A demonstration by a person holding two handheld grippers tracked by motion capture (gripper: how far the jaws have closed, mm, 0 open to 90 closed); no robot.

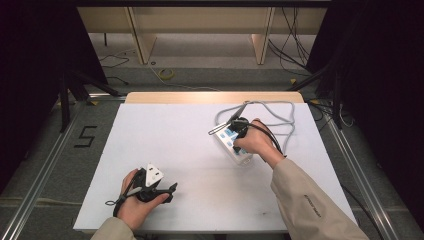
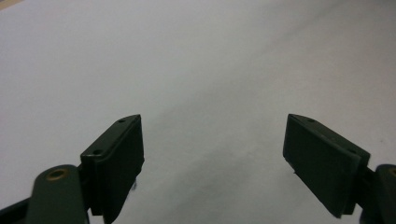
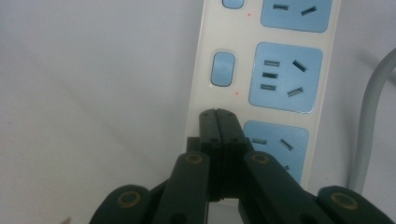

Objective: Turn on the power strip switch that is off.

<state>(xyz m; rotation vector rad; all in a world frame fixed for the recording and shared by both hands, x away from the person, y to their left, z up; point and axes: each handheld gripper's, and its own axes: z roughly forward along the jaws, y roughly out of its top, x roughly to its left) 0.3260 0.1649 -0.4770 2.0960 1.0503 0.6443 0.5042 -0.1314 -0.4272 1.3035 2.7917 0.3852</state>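
We're looking down on a white worktop (image 1: 170, 150), and both hands are in play. Over on the right side, the right hand (image 1: 255, 142) has its tool (image 1: 239, 126) down on a white power strip (image 1: 234, 145) with blue sockets, which lies at an angle on the worktop's right half. Its grey cord (image 1: 280, 112) loops away toward the far edge.

From the right gripper view we see it up close: the right tool (image 3: 217, 114) has its two black jaws pressed flat together, nothing between them, tips resting on the power strip (image 3: 261, 70) at its switch column, just below a blue rocker switch (image 3: 222, 69) and beside a blue socket (image 3: 286, 77). The grey cord (image 3: 371, 121) runs down the right edge.

Near the front left, the left hand (image 1: 135, 200) holds its tool (image 1: 170, 190) low over bare worktop, well apart from the strip. In the left gripper view the left tool (image 2: 212, 158) stands wide open, jaws far apart and empty, with plain white worktop (image 2: 210, 70) beyond.
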